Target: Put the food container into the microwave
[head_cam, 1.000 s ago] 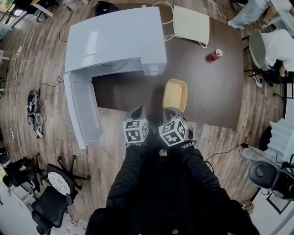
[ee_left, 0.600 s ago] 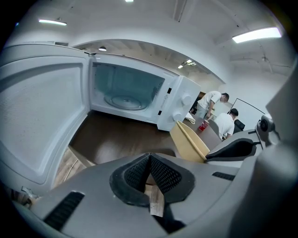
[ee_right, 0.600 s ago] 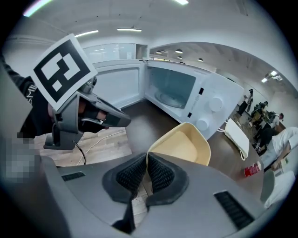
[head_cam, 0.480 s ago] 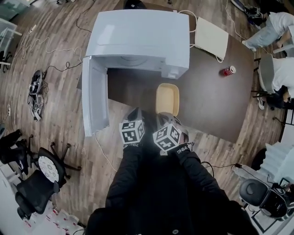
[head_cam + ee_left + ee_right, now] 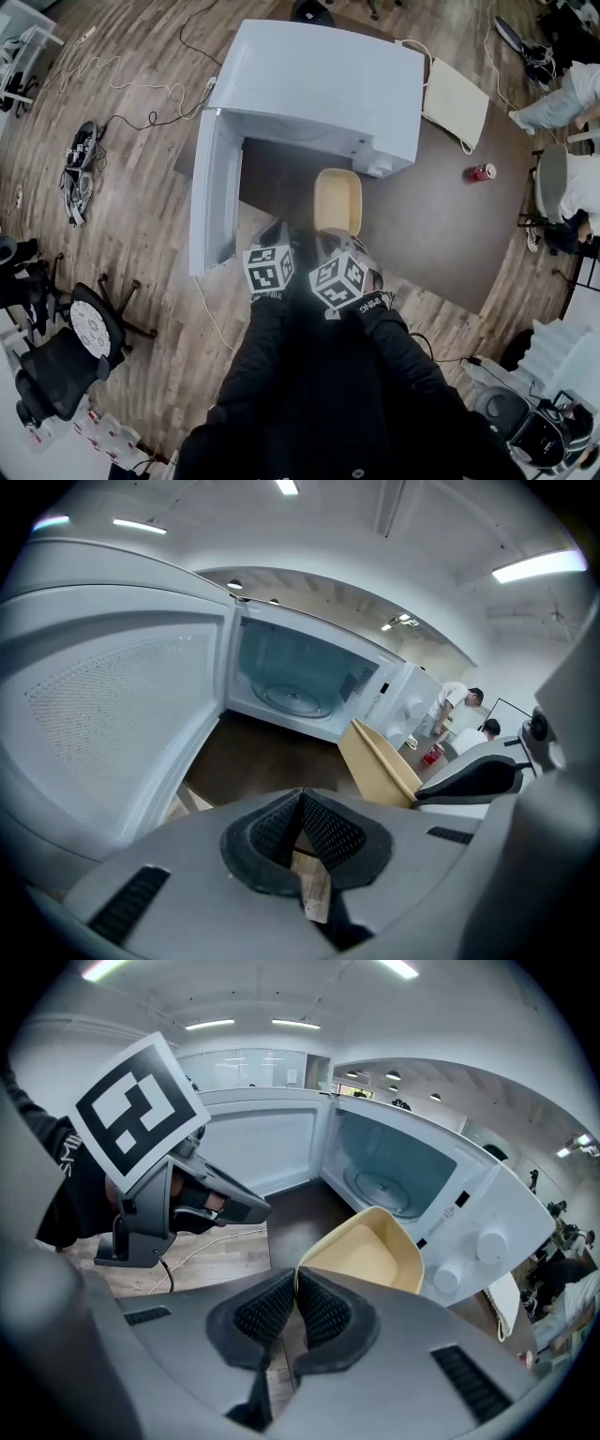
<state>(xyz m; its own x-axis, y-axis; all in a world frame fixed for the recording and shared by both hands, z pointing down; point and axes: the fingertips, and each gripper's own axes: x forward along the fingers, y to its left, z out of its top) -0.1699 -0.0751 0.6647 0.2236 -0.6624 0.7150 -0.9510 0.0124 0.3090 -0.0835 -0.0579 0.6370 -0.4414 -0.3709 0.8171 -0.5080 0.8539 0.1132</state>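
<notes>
The right gripper point(image 5: 294, 1299) has its jaws pinched on the near rim of the pale yellow, rounded plastic food container point(image 5: 337, 200), just in front of the white microwave point(image 5: 323, 89), whose door point(image 5: 214, 202) stands open at the left. The left gripper point(image 5: 300, 834) is closed on nothing. The grasp looks done; moving the container into the far cavity remains.

an office lab: swivel chairs point(image 5: 58, 367), loose floor cables point(image 5: 141, 86).
</notes>
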